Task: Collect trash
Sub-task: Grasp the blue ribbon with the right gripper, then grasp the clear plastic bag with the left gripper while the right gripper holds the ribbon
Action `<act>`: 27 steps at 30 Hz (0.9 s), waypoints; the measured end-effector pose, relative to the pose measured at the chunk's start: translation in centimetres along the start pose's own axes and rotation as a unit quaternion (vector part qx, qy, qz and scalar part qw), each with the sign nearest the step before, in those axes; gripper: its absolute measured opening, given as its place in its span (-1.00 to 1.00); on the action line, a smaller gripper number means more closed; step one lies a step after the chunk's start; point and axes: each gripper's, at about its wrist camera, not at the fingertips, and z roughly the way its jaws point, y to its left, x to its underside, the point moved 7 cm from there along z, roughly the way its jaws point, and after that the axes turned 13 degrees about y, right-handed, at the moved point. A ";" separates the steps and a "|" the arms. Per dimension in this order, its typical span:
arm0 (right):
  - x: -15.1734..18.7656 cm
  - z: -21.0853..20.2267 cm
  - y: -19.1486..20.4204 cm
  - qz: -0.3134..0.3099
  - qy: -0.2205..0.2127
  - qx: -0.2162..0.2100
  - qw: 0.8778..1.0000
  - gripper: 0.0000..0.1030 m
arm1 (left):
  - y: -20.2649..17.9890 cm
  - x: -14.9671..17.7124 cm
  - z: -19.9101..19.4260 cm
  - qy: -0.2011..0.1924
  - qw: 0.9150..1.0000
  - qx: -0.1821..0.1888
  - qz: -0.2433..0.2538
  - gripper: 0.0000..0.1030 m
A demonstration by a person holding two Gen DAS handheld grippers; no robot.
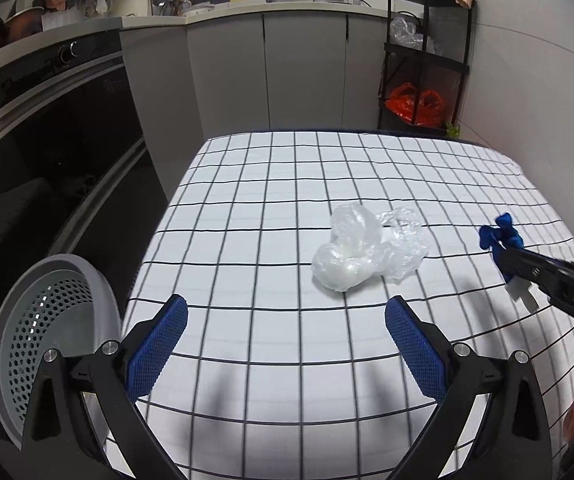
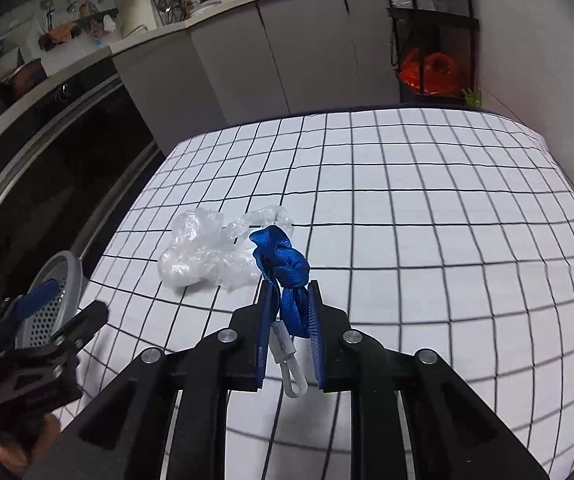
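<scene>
trash: the blue strap (image 2: 287,276) is clamped between my right gripper (image 2: 289,300) jaws, lifted off the table (image 2: 447,240). plastic wrap (image 1: 367,248) lies ahead of my left gripper (image 1: 287,320), jaws spread wide and empty. bin (image 1: 47,320) sits left of them; i judge both pieces remain undeposited.

Both wrist views look forward and down over the gridded tabletop (image 1: 287,200) toward the kitchen cabinets (image 2: 307,48) — left nearer the table's left edge, right further right.
</scene>
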 end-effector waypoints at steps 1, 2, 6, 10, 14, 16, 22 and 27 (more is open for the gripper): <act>0.1 -0.6 -0.1 0.000 -0.005 -0.001 1.000 -0.66 | -0.3 -0.2 0.1 0.002 1.000 0.003 0.001 0.88; 0.1 -1.0 -0.2 0.000 -0.010 -0.002 1.000 -0.66 | -0.7 -0.5 0.3 0.001 1.000 0.005 0.000 0.88; -0.5 -2.2 -1.2 0.008 -0.021 -0.009 1.000 -0.66 | -1.9 -2.1 1.7 0.001 1.000 0.006 -0.002 0.88; -0.7 -2.4 -2.5 0.021 -0.019 -0.024 0.999 -0.67 | -3.4 -3.6 3.6 0.005 1.000 -0.002 0.005 0.88; -1.1 -2.1 -2.6 0.017 -0.018 -0.026 0.999 -0.67 | -4.8 -5.0 5.9 0.021 1.000 -0.007 0.005 0.88; -1.1 -2.4 -2.9 0.018 -0.020 -0.030 0.999 -0.66 | -5.2 -5.4 7.2 0.030 0.999 -0.015 0.004 0.88; -1.4 -3.2 -3.3 0.021 -0.027 -0.040 0.999 -0.66 | -5.2 -5.6 9.9 0.051 0.998 -0.033 -0.005 0.82; -1.1 -3.1 -2.8 0.013 -0.024 -0.039 0.999 -0.66 | -5.4 -5.2 10.9 0.072 0.997 -0.021 -0.007 0.07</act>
